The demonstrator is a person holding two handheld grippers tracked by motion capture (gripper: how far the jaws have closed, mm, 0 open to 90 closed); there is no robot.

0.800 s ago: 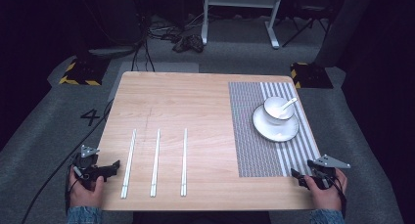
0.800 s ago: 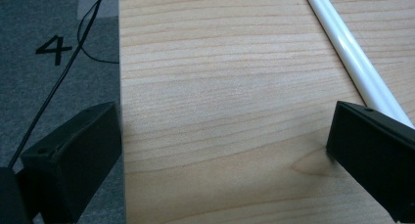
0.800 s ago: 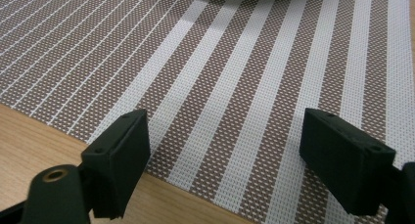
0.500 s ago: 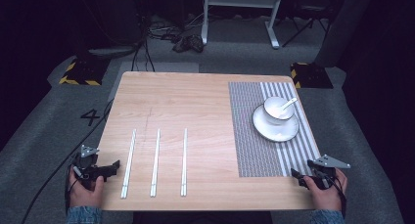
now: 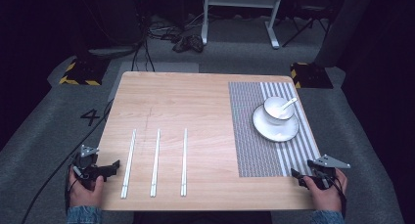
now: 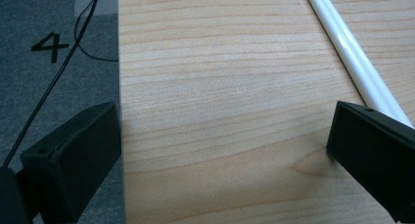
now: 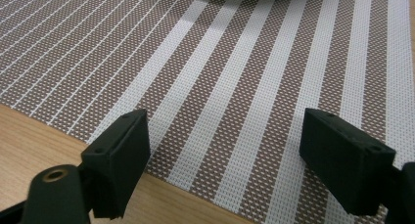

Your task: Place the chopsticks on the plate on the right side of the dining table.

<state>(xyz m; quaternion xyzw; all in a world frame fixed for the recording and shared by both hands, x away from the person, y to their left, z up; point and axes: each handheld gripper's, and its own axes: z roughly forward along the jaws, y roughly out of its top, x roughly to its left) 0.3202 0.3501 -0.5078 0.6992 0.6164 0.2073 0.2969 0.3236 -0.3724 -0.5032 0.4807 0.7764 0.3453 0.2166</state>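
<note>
Three white chopsticks lie side by side on the wooden table (image 5: 195, 101): the left one (image 5: 128, 163), the middle one (image 5: 155, 161) and the right one (image 5: 184, 160). My left gripper (image 5: 113, 167) rests at the table's near left edge, open and empty, just left of the left chopstick (image 6: 352, 57). My right gripper (image 5: 296, 177) sits at the near right corner, open and empty, its jaws over the striped placemat (image 7: 235, 82). On the placemat (image 5: 254, 136) stands a white plate (image 5: 275, 128) with a bowl (image 5: 278, 109) and a spoon (image 5: 288, 103) in it.
Grey carpet surrounds the table, with a black "4" mark (image 5: 90, 117) and a cable (image 5: 58, 170) at the left. A white frame stand (image 5: 240, 9) and yellow-black blocks (image 5: 78, 72) sit beyond the far edge.
</note>
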